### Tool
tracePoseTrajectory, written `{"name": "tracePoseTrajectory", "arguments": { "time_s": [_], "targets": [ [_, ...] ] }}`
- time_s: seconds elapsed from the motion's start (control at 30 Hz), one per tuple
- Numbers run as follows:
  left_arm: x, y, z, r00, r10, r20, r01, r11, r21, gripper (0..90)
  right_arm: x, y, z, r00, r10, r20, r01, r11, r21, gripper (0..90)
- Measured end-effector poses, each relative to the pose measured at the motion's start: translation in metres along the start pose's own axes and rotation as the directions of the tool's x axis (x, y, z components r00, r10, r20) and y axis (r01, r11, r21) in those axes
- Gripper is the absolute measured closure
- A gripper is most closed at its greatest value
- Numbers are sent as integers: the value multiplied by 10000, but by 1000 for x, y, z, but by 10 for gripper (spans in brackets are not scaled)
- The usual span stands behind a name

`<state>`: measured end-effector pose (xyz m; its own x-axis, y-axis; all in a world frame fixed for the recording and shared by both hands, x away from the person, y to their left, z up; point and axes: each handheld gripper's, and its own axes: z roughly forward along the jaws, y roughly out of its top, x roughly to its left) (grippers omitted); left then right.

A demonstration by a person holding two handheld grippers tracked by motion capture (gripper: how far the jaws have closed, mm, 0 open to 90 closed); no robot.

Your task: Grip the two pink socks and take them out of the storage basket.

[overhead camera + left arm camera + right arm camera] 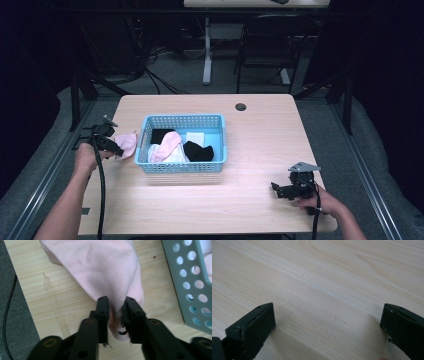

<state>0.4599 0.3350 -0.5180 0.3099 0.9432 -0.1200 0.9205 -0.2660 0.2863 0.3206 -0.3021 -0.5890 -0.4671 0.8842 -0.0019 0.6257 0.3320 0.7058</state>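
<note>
Item: pink sock [100, 267]; location: on the table [260, 135], just beside the left outer wall of the blue basket [182, 167], outside it.

Risk, as judged: your hold sat on a thin fold at the sock's edge; a quick lift could have let the fabric slide free and drop it back on the wood; the trailing end could have snagged the basket rim or draped over the wall instead of landing inside; swinging low could have nudged the basket, which was light and perforated.

Left gripper [116, 302]: jaws drawn nearly together, pinching that fold of the pink sock; tips close to the tabletop.

Right gripper [289, 190]: jaws spread wide, holding nothing; resting low over bare wood near your right edge, well apart from the basket.

Basket contents: black socks [199, 151], a pink sock [167, 145], white pieces [196, 137].
</note>
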Motion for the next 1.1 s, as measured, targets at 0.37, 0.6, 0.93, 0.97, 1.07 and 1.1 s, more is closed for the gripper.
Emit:
{"name": "tracePoseTrajectory", "arguments": {
  "time_s": [0.37,0.6,0.93,0.97,1.07,1.1],
  "targets": [
    [-16,2,-50,9997,101,-216,-150,9707,-2400,140,0,0,0,10000,-2,3,2,10000,-2,0],
    [-51,20,-62,9958,898,-187,-914,9507,-2963,1,0,0,0,10000,0,6,0,10000,-2,0],
    [-91,39,-45,9853,1710,38,-1608,9337,-3198,0,0,0,0,10000,1,5,-1,10000,-2,0],
    [-94,41,-43,9844,1760,89,-1638,9327,-3214,0,0,0,0,10000,0,7,0,10000,-1,0],
    [-99,43,-39,9826,1849,192,-1692,9325,-3191,0,0,0,0,10000,0,4,0,10000,-3,0],
    [-105,46,-34,9805,1926,395,-1710,9348,-3114,16,0,0,0,10000,0,2,0,10000,-3,0]
  ]
}}
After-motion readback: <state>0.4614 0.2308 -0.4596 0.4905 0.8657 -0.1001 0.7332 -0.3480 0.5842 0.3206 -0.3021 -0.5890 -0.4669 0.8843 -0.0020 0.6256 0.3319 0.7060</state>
